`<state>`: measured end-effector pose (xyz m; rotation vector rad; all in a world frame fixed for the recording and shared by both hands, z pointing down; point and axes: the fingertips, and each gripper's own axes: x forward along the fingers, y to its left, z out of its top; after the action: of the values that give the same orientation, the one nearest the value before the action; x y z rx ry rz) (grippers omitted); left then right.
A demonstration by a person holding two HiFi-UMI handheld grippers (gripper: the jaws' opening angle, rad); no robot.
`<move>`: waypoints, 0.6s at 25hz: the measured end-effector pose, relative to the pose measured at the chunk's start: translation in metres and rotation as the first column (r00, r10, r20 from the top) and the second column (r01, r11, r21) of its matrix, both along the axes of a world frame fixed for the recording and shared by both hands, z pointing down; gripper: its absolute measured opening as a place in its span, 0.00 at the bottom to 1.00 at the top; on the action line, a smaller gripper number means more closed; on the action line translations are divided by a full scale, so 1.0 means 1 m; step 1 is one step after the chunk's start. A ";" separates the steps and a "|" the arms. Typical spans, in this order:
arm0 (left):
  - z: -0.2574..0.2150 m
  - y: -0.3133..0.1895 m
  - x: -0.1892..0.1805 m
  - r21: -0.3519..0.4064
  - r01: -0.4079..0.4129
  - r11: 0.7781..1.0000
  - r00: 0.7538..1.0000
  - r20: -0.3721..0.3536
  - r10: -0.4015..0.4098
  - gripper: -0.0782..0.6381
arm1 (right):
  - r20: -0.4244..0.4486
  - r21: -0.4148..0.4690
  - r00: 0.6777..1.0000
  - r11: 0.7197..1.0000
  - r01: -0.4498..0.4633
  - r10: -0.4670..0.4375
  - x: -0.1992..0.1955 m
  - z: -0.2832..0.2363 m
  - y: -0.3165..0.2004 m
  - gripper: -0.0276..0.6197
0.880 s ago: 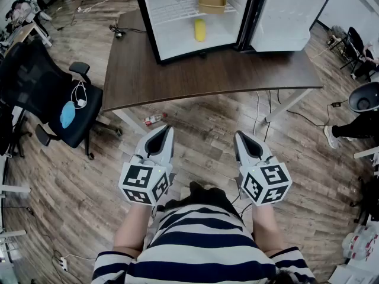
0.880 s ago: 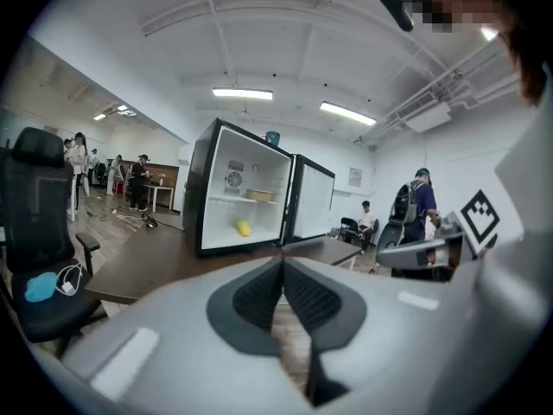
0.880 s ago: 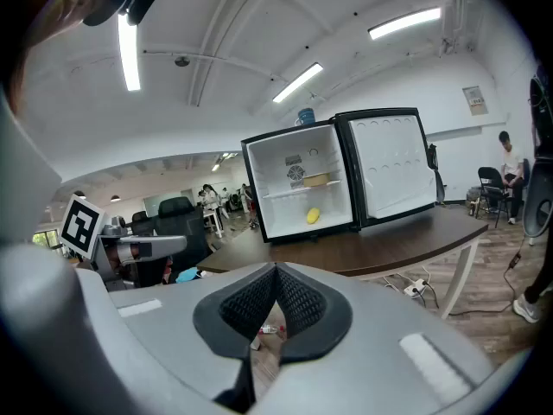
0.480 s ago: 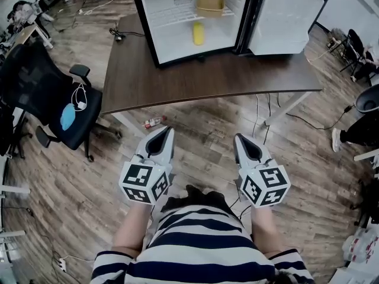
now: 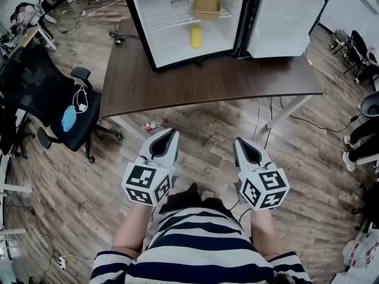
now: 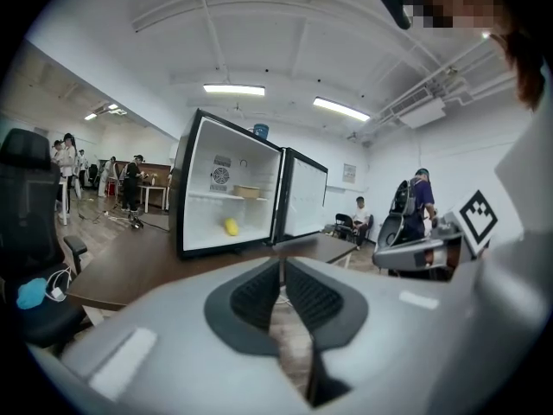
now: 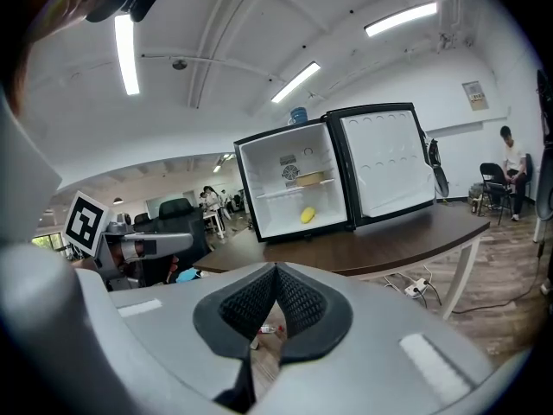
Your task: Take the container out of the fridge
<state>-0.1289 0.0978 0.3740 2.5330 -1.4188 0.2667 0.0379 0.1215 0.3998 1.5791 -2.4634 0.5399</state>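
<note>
Low in the middle of the head view, side by side over the floor (image 5: pixel 204 126): left gripper (image 5: pixel 170 133) and right gripper (image 5: pixel 239 141). Both pressed together at the tips, pinching nothing, touching nothing. Well apart from them, at top centre: fridge (image 5: pixel 169 37) on the table (image 5: pixel 177 81), door (image 5: pixel 287 19) swung open to the right. Inside, on the upper shelf, toward the right: tan container (image 5: pixel 206 5). Below it, on the fridge bottom: a yellow thing (image 5: pixel 196 35). At the left edge: black chair (image 5: pixel 32 78).
</note>
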 end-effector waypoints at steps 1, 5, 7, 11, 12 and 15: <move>0.000 -0.001 0.003 0.000 0.001 1.000 1.000 0.007 -0.001 0.11 | 0.002 -0.002 1.000 1.000 0.004 -0.004 0.002 0.001 -0.001 0.03; 0.002 -0.005 0.015 -0.010 0.002 1.000 1.000 0.023 -0.002 0.11 | 0.004 -0.009 1.000 1.000 0.029 -0.029 0.009 0.003 -0.006 0.03; 0.004 -0.005 0.022 -0.012 0.000 1.000 0.999 0.038 0.001 0.11 | 0.003 -0.009 0.999 0.999 0.048 -0.048 0.010 0.004 -0.009 0.03; 0.003 -0.002 0.031 0.001 -0.013 1.000 0.998 0.068 0.013 0.11 | 0.005 0.001 0.997 0.997 0.074 -0.074 0.009 0.004 -0.012 0.03; 0.002 -0.002 0.033 0.005 -0.016 1.000 0.997 0.070 0.016 0.11 | 0.007 0.002 0.997 0.997 0.077 -0.077 0.009 0.004 -0.013 0.03; 0.002 -0.003 0.034 0.010 -0.019 1.000 0.997 0.077 0.019 0.11 | 0.008 0.002 0.996 0.996 0.086 -0.086 0.008 0.004 -0.014 0.03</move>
<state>-0.0945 0.0947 0.3757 2.5715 -1.4275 0.3646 0.0463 0.1075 0.4035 1.4657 -2.5254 0.5318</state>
